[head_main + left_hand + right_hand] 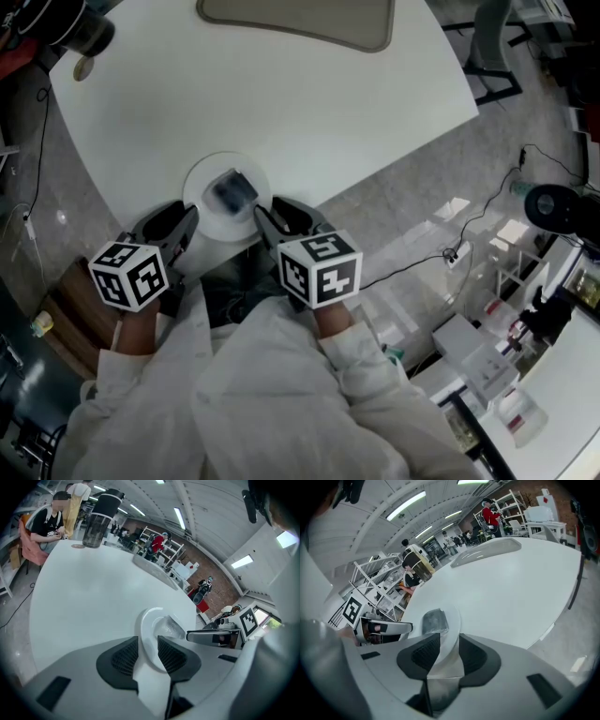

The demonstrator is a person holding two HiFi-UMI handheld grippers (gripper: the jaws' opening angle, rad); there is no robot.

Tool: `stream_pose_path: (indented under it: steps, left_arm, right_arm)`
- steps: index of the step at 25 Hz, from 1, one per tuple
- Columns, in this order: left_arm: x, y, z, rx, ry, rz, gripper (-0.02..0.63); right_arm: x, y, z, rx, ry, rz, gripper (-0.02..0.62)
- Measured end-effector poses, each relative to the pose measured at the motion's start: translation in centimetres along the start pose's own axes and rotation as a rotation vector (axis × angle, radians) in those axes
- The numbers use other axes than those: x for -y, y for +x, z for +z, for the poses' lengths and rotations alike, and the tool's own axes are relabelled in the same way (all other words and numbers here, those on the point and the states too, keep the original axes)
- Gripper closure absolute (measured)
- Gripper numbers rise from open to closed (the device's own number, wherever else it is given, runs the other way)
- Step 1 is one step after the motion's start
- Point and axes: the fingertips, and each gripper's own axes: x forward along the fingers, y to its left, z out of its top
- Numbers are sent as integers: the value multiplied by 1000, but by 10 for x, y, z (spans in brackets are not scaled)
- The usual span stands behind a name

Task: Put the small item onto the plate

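Note:
A small white plate (202,214) sits near the table's front edge. On it lies the small item (232,190), a clear, crinkled wrapped piece. My left gripper (185,225) has the plate's left rim between its pads, and my right gripper (265,221) has the right rim. In the left gripper view the plate (146,629) runs between the pads of the left gripper (147,645), with the item (169,627) beyond. In the right gripper view the plate (453,618) fills the gap of the right gripper (449,645), and the item (435,620) lies just past it.
A grey tray (300,21) lies at the table's far edge. A dark jug (86,28) and a small round lid (82,67) stand at the far left. The table edge (375,173) runs diagonally to my right, with cables on the floor past it.

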Motion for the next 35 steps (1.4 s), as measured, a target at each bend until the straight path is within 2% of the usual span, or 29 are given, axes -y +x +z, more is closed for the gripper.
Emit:
stream_pose_path:
  steps: [7, 16, 20, 28, 31, 35]
  left_arm:
    - [2, 1, 1, -31, -23, -26, 494]
    - [2, 3, 4, -21, -66, -41, 494]
    - [2, 2, 4, -8, -94, -38, 494]
    - [3, 4, 7, 7, -68, -17, 495]
    - [1, 3, 7, 18, -70, -15, 499]
    - [-4, 3, 6, 21, -73, 14, 540]
  right_arm:
    - [3, -1, 1, -3, 38, 9, 476]
    - [2, -1, 3, 13, 72, 47, 479]
    - [5, -1, 3, 30, 88, 39, 504]
    - [10, 0, 10, 67, 140, 13, 529]
    - [10, 0, 10, 69, 126, -3, 529]
    - [9, 0, 9, 69, 95, -25, 529]
